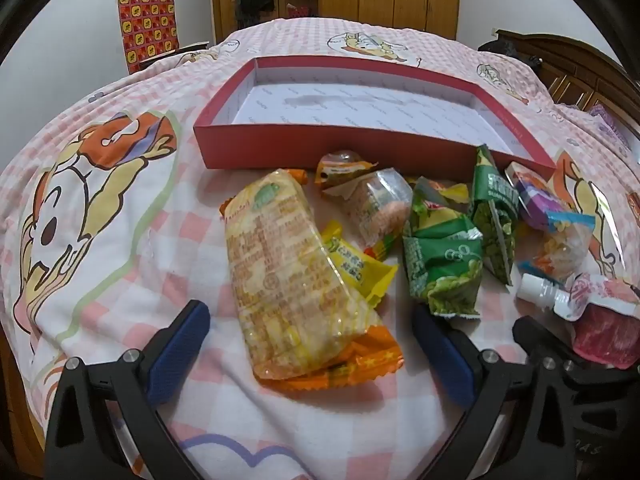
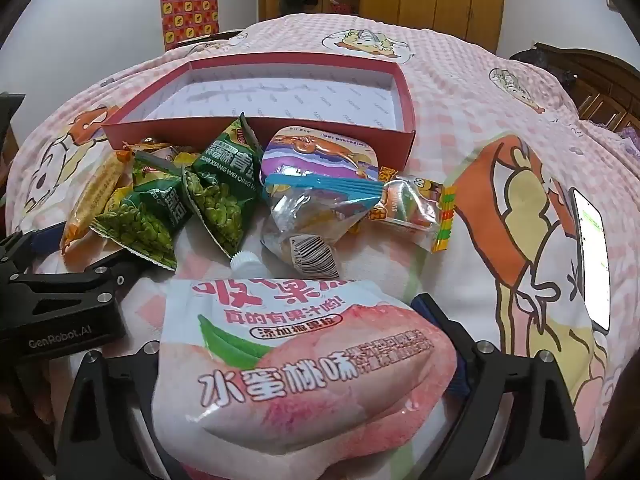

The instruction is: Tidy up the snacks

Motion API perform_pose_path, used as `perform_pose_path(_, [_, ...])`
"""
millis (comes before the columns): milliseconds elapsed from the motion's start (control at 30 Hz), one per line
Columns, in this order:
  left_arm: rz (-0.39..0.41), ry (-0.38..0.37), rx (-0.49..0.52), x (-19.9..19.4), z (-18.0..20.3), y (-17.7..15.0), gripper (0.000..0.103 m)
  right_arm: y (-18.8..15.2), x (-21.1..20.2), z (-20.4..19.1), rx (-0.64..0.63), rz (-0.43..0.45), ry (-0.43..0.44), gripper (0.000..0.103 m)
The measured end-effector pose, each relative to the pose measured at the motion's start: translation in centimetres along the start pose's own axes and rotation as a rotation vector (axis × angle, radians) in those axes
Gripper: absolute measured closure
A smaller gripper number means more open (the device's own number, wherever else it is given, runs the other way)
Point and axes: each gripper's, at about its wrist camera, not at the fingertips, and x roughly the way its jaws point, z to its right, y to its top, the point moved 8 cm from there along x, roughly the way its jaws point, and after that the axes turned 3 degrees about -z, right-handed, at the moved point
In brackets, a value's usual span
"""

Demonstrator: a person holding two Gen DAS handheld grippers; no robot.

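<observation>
Peach jelly pouch (image 2: 304,364), pink/white w/ white cap, sits btwn spread right jaws; left jaws spread too.

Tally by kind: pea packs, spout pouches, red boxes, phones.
pea packs: 2
spout pouch: 1
red box: 1
phone: 1
Total: 5
A further green pack is half hidden and its kind is unclear, so it is not counted.

Both wrist views angled down, close; share snack pile (image 1: 400,232), red box (image 2: 256,120).
</observation>
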Motion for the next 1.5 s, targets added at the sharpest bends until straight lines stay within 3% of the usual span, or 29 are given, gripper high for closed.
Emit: perform_pose_path(1500, [0.006,-0.002,-0.002,-0.39,0.06,0.27,0.000,0.03,0.07,-0.02,0.000,0.006,0.000,0.007])
